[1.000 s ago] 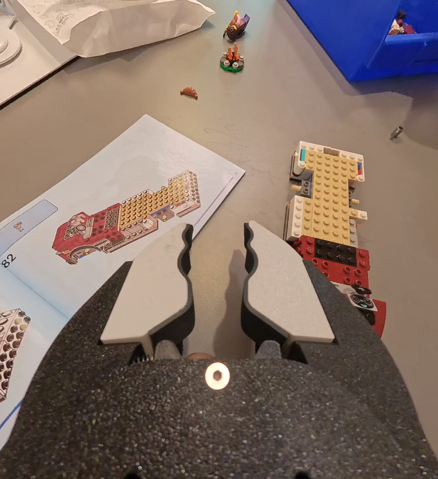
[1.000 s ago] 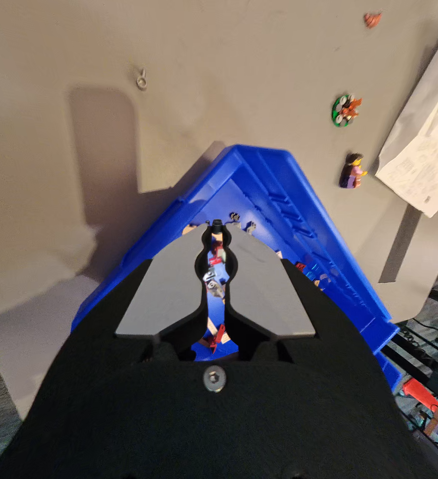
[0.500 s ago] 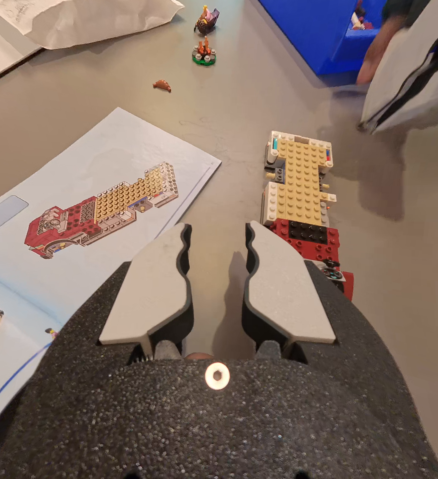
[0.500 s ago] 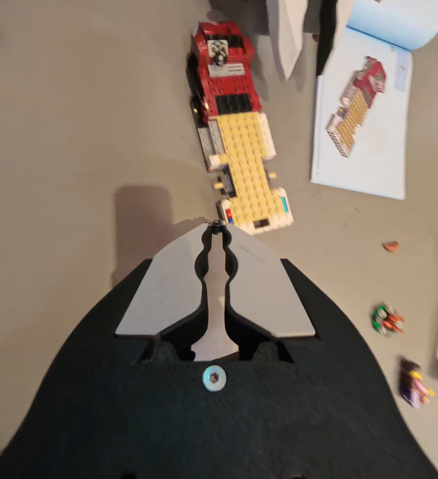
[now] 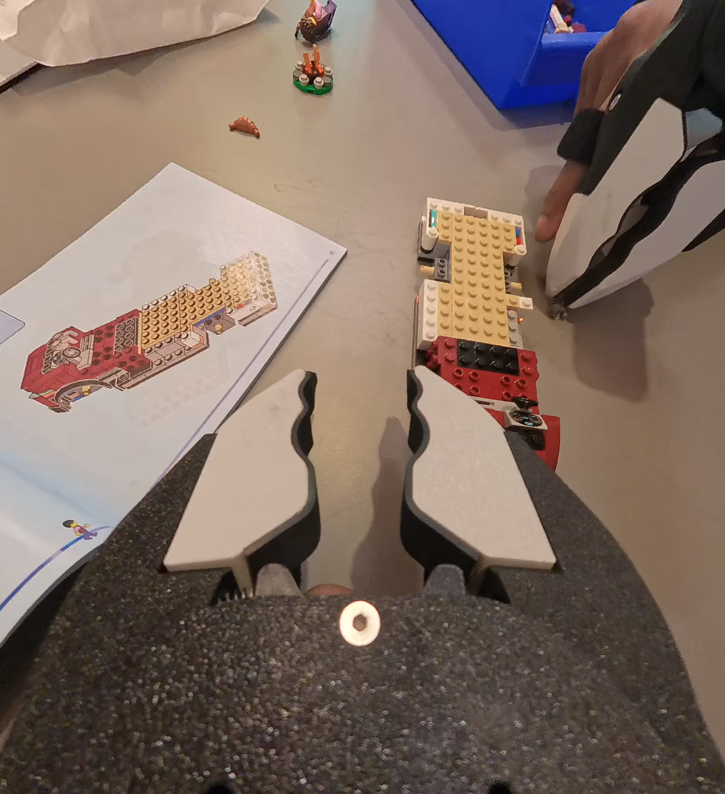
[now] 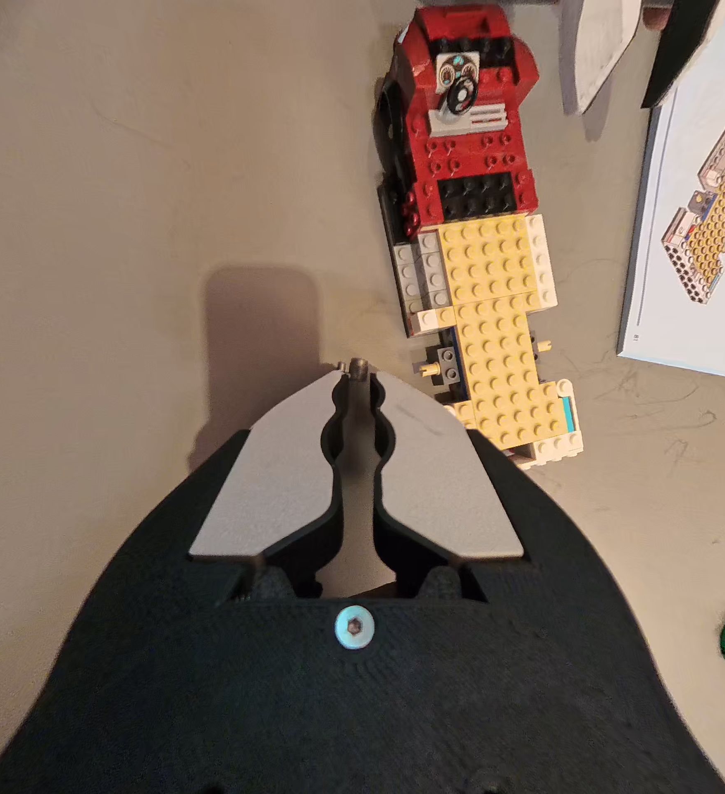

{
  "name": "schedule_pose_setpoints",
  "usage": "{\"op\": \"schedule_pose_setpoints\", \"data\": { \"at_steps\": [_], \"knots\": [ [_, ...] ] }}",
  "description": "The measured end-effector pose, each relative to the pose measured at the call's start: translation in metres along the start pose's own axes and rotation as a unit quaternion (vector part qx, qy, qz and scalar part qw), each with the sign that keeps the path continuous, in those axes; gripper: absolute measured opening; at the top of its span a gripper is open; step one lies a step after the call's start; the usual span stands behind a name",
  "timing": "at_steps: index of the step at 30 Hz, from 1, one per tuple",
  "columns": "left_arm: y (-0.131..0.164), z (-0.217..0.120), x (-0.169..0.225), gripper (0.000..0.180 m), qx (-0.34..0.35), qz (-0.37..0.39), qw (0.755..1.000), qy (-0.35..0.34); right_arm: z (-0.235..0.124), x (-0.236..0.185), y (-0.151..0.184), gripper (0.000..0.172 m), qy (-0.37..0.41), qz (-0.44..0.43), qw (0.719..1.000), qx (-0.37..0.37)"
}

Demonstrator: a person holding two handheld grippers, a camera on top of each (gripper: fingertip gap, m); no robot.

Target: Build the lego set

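Note:
A brick vehicle model with a tan floor and dark red front lies on the grey table. My left gripper is open and empty, just above the table between the model's red front and the open instruction booklet. My right gripper is shut on a small dark grey piece at its fingertips, low over the table just beside the model's tan rear. The left wrist view shows it too, with the piece at its tip. The left fingers show at the top of the right wrist view.
A blue bin of loose pieces stands at the back right. A small green campfire build, a minifigure and a brown piece lie behind. A white paper bag lies at the back left. A hand holds the right gripper.
My right gripper has left the blue bin with the small dark piece pinched at its tips and has come down beside the model's rear. The left gripper stays open and has barely shifted.

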State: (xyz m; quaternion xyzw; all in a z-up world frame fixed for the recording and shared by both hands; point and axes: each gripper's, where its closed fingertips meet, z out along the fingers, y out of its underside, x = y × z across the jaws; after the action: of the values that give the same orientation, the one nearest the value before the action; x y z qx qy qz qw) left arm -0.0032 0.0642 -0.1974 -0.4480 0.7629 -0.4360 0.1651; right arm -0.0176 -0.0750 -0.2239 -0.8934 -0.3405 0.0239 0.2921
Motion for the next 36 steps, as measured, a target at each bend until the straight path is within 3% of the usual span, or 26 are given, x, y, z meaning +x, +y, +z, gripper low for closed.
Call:
{"op": "schedule_pose_setpoints", "data": {
  "at_steps": [9,17,25,36],
  "knots": [
    [-0.010,-0.005,-0.008,0.042,0.031,-0.009,0.999,-0.017,-0.011,0.020,-0.034,0.025,0.018,-0.013,0.999,0.025],
    [-0.021,-0.013,-0.015,0.042,0.074,-0.033,0.996,-0.021,0.021,0.038,-0.077,0.054,-0.017,-0.033,0.999,0.023],
    [-0.027,-0.019,-0.017,0.042,0.105,-0.070,0.992,-0.001,0.050,0.041,-0.073,0.063,-0.049,-0.019,0.998,-0.029],
    [-0.026,-0.021,-0.029,0.042,0.115,-0.164,0.980,0.008,0.041,0.061,-0.062,0.062,0.029,0.021,0.999,-0.011]
  ]
}}
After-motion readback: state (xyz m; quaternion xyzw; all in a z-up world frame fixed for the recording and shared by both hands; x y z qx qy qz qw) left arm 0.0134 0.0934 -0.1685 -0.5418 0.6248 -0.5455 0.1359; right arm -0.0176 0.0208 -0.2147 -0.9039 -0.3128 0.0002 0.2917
